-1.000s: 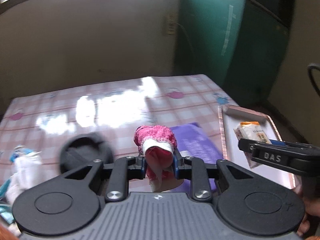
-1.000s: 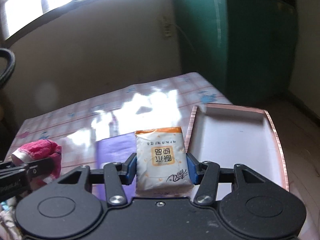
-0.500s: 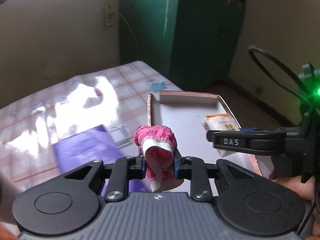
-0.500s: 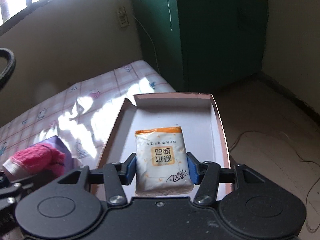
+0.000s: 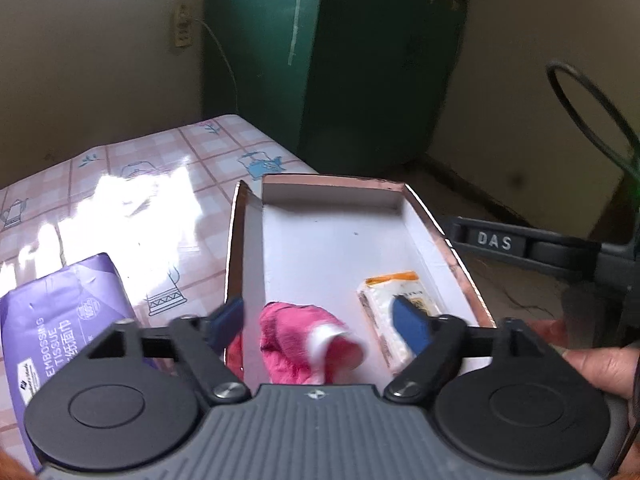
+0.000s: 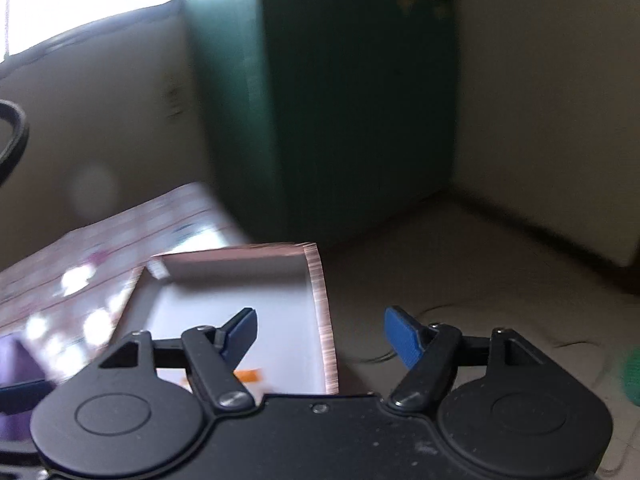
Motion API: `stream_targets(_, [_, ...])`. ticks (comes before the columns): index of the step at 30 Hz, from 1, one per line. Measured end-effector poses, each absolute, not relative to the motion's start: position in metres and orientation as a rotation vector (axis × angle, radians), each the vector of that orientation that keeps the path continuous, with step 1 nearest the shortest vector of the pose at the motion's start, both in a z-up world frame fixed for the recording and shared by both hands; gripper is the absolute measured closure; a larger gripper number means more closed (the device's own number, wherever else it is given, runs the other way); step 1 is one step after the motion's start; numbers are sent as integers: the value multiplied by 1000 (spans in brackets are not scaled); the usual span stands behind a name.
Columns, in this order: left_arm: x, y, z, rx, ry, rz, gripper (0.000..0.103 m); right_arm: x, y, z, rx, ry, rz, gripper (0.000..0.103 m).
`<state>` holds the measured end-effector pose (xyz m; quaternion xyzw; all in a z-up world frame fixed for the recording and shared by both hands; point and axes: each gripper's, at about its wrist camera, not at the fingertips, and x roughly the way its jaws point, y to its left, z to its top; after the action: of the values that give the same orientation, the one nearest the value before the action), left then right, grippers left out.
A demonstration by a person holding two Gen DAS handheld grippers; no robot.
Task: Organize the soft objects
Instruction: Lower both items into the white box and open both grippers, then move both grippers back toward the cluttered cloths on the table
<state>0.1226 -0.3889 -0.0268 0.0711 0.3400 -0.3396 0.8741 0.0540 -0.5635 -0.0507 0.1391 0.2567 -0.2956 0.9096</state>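
A shallow white cardboard box (image 5: 332, 240) with a pink rim sits at the table's right end. A pink cloth (image 5: 304, 344) lies blurred in its near part, below my open left gripper (image 5: 320, 320). An orange-and-white tissue packet (image 5: 384, 308) lies in the box beside the cloth, partly behind my right finger pad. My right gripper (image 6: 320, 332) is open and empty, above the box's right rim (image 6: 320, 312); a sliver of the orange packet (image 6: 244, 376) shows below it. Its body shows in the left wrist view (image 5: 520, 244).
A purple tissue pack (image 5: 60, 320) lies on the pink checked tablecloth (image 5: 140, 200) left of the box. A green cabinet (image 5: 340, 60) stands behind. The bare floor (image 6: 460, 280) with a cable lies to the right of the table.
Both grippers have opened. The pink cloth has dropped from the left one into the box, and the orange packet has left the right one and lies in the box. The right gripper has swung right.
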Motion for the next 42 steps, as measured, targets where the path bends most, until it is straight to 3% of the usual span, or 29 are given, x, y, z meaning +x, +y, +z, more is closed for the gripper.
stream_targets(8, [86,-378,-19,130,556,-747,9,68,-573,-79,328,523,-565,19])
stream_targets(21, [42,-303,11,144,514,-653,8,125,-548,-65,-45,469,-254,19])
stream_targets(31, [33,-237,27,96,538,-362,8,72,-443,-2,64,450,-85,14])
stream_targets(42, [16,-121,30,-23,590,-94,2,40,-284,11,71,543,104,13])
